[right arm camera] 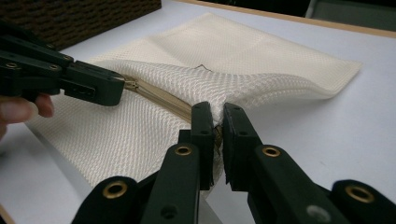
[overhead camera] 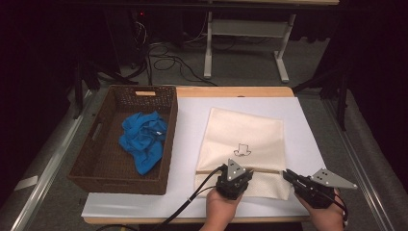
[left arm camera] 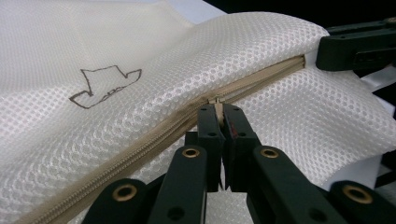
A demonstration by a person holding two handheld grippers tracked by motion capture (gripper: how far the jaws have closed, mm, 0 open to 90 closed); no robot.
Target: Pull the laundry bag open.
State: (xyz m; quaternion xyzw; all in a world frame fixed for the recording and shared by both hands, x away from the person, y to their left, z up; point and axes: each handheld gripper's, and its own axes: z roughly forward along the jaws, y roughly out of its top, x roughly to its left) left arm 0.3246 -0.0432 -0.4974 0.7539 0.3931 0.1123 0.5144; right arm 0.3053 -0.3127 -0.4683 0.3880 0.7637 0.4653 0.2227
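A cream mesh laundry bag [overhead camera: 240, 130] lies flat on the white table top [overhead camera: 308, 139], its zipper [left arm camera: 154, 140] running along the near side. My left gripper [overhead camera: 234, 179] is shut on the zipper pull [left arm camera: 217, 101], about midway along the zipper. My right gripper [overhead camera: 287, 175] is shut on the bag's edge [right arm camera: 215, 122] at the zipper's right end, lifting the mesh a little. In the right gripper view the left gripper [right arm camera: 93, 86] reaches in from the left. A small dark outline print [overhead camera: 243, 150] marks the bag's top face.
A brown wicker basket [overhead camera: 120, 185] stands at the table's left with a crumpled blue cloth [overhead camera: 144, 137] inside. Bare white surface lies right of the bag. Beyond the table are cables and a white stand [overhead camera: 245, 33] on the floor.
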